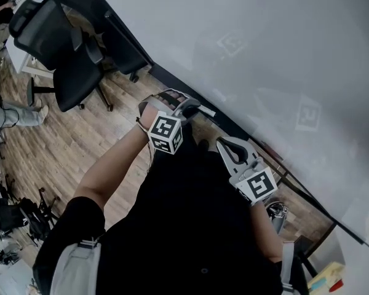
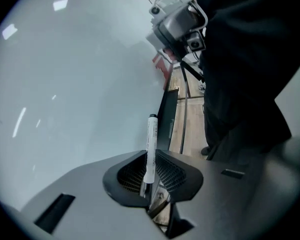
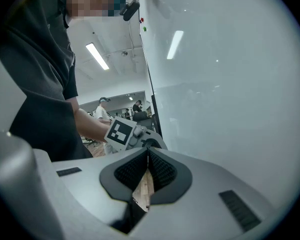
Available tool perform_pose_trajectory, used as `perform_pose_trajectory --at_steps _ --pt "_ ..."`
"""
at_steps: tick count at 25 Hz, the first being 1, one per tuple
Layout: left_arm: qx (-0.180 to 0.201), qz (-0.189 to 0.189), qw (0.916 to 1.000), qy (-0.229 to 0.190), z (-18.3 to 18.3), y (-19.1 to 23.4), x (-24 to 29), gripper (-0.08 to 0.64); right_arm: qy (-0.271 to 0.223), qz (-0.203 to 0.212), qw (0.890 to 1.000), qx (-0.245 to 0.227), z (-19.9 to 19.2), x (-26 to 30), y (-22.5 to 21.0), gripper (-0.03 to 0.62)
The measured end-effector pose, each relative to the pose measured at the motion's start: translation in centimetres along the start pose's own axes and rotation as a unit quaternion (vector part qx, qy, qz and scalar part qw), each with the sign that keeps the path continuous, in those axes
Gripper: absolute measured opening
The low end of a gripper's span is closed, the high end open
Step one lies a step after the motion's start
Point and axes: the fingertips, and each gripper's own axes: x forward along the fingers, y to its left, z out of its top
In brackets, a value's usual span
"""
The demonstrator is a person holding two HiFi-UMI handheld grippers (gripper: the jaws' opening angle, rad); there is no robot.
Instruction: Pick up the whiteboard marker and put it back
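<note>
Left claw (image 2: 151, 178) is clamped on the whiteboard marker (image 2: 151, 141), just off the whiteboard (image 2: 65, 84). Right claw (image 3: 147, 171) is pinched together, empty. Pickup looks done; next it goes back gently onto the tray (image 2: 166, 115).

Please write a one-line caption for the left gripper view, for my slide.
The left claw grips a white whiteboard marker by one end, close beside the whiteboard.

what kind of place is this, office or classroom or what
Most likely an open-plan office or lab: a large whiteboard with a whiteboard marker in front of it, wheeled black office chairs on a wood-look floor, and other people in the background.
</note>
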Motion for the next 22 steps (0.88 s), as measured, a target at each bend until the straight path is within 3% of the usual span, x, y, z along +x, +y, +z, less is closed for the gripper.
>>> perform_pose_trajectory --at_steps 4,7,10,12,15,17,21,22 --pt "-0.077 0.033 0.9955 -0.043 1.2 0.9 -2.5 0.069 -0.004 0.004 1.000 -0.006 0.2 0.2 -0.4 0.020" --pt "-0.142 0.060 0.9838 -0.091 2.5 2.1 -4.8 0.067 -0.009 0.005 1.000 -0.011 0.8 0.3 -0.7 0.020" --pt "-0.183 0.085 0.9706 -0.131 3.6 3.1 -7.2 0.069 -0.009 0.008 1.000 -0.024 1.2 0.5 -1.0 0.020" --pt "-0.217 0.098 0.9572 -0.165 4.0 3.8 -8.5 0.069 -0.012 0.007 1.000 -0.026 1.3 0.8 -1.4 0.020" --pt "-0.276 0.117 0.9276 -0.223 4.4 5.0 -11.1 0.067 -0.016 0.007 0.999 -0.031 1.4 1.2 -1.7 0.020" --pt "-0.286 0.124 0.9187 -0.243 4.6 5.8 -12.9 0.067 -0.019 0.007 0.999 -0.043 1.7 1.3 -1.9 0.020" --pt "-0.285 0.129 0.9108 -0.270 5.0 6.8 -15.5 0.067 -0.036 0.004 0.997 -0.063 3.3 1.2 -1.7 0.020" --pt "-0.294 0.130 0.9033 -0.284 5.2 7.1 -16.4 0.067 -0.041 0.004 0.997 -0.064 3.8 1.1 -1.6 0.020"
